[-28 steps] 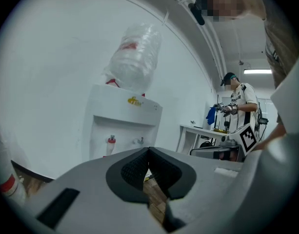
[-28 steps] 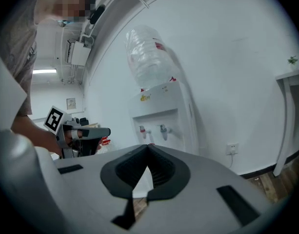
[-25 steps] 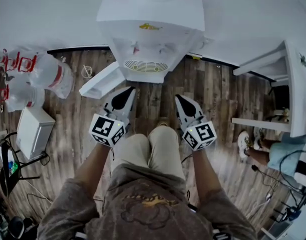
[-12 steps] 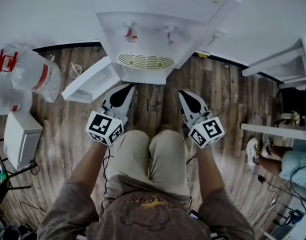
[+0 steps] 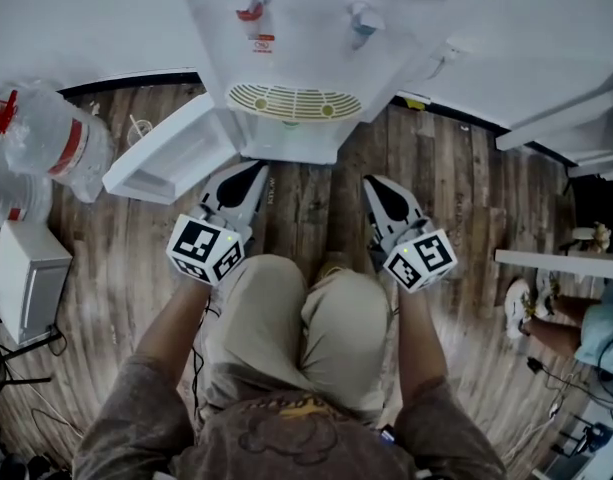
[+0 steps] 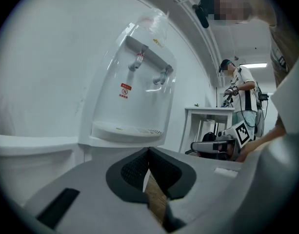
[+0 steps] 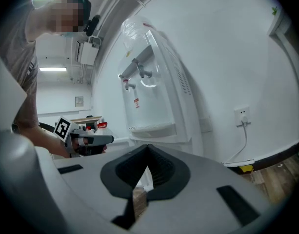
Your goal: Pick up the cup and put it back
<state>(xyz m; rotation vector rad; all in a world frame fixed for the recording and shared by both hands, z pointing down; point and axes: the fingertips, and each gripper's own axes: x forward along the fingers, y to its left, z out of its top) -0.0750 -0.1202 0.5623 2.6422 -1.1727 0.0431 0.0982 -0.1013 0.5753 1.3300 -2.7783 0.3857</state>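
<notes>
Cup shows in no view, so the left gripper point(image 5: 254, 171) and right gripper point(image 5: 374, 185) hang low before the water dispenser point(image 5: 296, 58), jaws pressed together on nothing, probably because it sits behind the open cabinet door point(image 5: 166, 158).

A tall white plastic water dispenser point(image 5: 296, 68) blocks you ahead. Its open white door point(image 5: 166, 158) juts out beside your left gripper point(image 5: 254, 171), and the brown plank floor point(image 5: 486, 198) to the right is free.

Left gripper point(image 6: 148, 156) (fingers point(image 6: 133, 169) together, empty) faces the white water dispenser point(image 6: 132, 108).
</notes>
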